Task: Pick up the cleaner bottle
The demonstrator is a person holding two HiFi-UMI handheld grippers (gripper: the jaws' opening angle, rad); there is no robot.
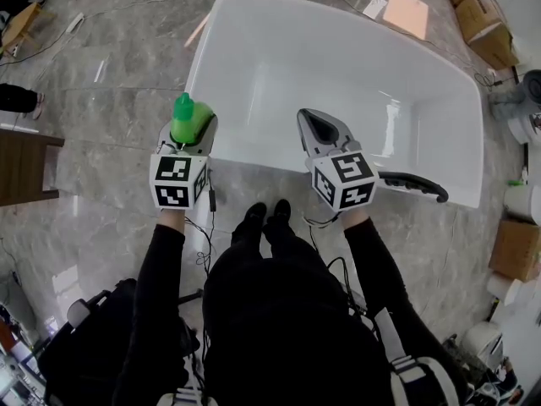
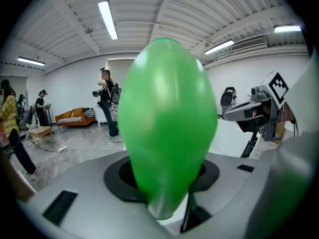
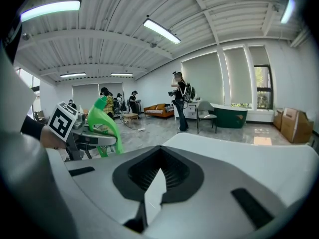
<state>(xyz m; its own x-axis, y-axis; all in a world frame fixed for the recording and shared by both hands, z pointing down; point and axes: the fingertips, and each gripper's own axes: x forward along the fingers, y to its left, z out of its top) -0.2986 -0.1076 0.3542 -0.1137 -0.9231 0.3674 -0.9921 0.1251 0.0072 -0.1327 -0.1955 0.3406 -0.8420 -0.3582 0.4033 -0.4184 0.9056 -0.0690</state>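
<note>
The grey marble-patterned floor [image 1: 110, 108] spreads all round you, and the big white bathtub [image 1: 279, 66] stands on it right in front of your feet. You hold both grippers out over its near rim, well apart from each other.

Your left gripper [image 1: 193, 130] has the green cleaner bottle [image 1: 188, 118]. Its fingers stand partly open and close on the bottle's body from both sides, and the bottle sits upright between them with its cap on top. In the head view the bottle shows against the tub's near left rim, lifted clear of the floor. In the left gripper view the green body fills the middle of the picture, seated in the dark hollow of the fingers.

Your right gripper [image 1: 311, 122] is empty. Its fingers are brought together so that the tips meet, with only a thin sliver of gap behind them and nothing in it.

A dark tool with a curved handle [image 1: 414, 185] lies on the tub's near rim, just to the right of your right gripper; what kind of tool it is you cannot tell from here.
</note>
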